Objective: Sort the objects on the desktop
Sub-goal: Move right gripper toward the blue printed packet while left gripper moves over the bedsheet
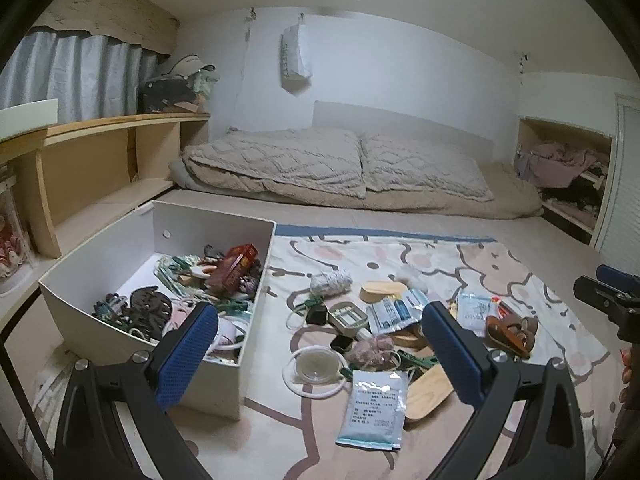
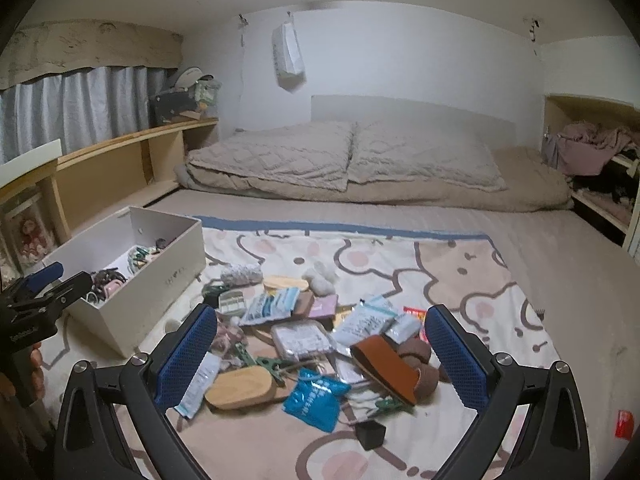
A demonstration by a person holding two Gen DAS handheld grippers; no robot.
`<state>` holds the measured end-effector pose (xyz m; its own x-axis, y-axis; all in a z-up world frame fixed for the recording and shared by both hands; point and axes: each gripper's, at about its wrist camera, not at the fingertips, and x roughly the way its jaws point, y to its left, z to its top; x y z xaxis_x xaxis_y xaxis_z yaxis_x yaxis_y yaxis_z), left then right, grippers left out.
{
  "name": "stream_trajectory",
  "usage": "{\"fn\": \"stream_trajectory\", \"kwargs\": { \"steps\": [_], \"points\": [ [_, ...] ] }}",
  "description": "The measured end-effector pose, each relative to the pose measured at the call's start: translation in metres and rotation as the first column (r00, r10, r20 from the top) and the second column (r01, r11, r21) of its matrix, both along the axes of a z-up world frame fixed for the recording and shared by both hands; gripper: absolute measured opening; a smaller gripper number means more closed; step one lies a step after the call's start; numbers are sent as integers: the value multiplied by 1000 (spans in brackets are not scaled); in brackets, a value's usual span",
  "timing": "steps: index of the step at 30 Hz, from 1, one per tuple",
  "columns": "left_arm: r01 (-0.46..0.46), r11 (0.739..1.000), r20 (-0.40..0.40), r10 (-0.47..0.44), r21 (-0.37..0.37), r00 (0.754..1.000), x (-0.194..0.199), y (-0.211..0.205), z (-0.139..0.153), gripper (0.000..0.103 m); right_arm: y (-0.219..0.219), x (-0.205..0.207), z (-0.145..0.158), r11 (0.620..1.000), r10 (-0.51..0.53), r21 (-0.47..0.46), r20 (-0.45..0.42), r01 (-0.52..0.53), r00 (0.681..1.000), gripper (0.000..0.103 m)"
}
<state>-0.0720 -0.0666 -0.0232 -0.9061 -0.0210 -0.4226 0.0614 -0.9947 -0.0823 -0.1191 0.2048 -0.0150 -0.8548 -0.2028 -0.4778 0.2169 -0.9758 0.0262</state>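
Observation:
A heap of small objects lies on a cartoon-print blanket (image 1: 460,256): white sachets (image 1: 376,408), a clear round lid (image 1: 316,366), a wooden lid (image 1: 430,394), a brown leather piece (image 1: 512,330). A white box (image 1: 236,392) to the left holds a red carton (image 1: 236,266) and several clips. My left gripper (image 1: 320,354) hangs open above the heap, nothing between its fingers. My right gripper (image 2: 322,354) is open above the same heap, over a blue sachet (image 2: 316,398), a brown leather strap (image 2: 384,360) and a wooden lid (image 2: 240,388). The white box (image 2: 160,280) sits at its left.
Folded beige bedding (image 1: 340,168) lies behind the blanket. Wooden shelving (image 1: 100,152) runs along the left wall, an open cupboard with clothes (image 1: 560,164) stands right. A small black cube (image 2: 370,434) and a red item (image 2: 622,424) lie near the blanket's front. A hand (image 2: 36,364) holds the other gripper at left.

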Motion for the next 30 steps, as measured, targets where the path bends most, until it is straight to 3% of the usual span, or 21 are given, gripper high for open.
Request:
{"fn": "stream_trajectory", "kwargs": {
  "steps": [10, 21, 30],
  "points": [
    [36, 998, 56, -33, -56, 998, -10, 21, -27, 103, 13, -13, -43, 998, -68, 10, 122, 67, 990, 103],
    [46, 995, 131, -34, -87, 991, -23, 33, -61, 103, 19, -58, -99, 986, -158, 99, 268, 136, 950, 103],
    [67, 989, 185, -42, -130, 982, -30, 42, -86, 103, 22, -99, -127, 972, -209, 171, 314, 162, 926, 103]
  ]
}}
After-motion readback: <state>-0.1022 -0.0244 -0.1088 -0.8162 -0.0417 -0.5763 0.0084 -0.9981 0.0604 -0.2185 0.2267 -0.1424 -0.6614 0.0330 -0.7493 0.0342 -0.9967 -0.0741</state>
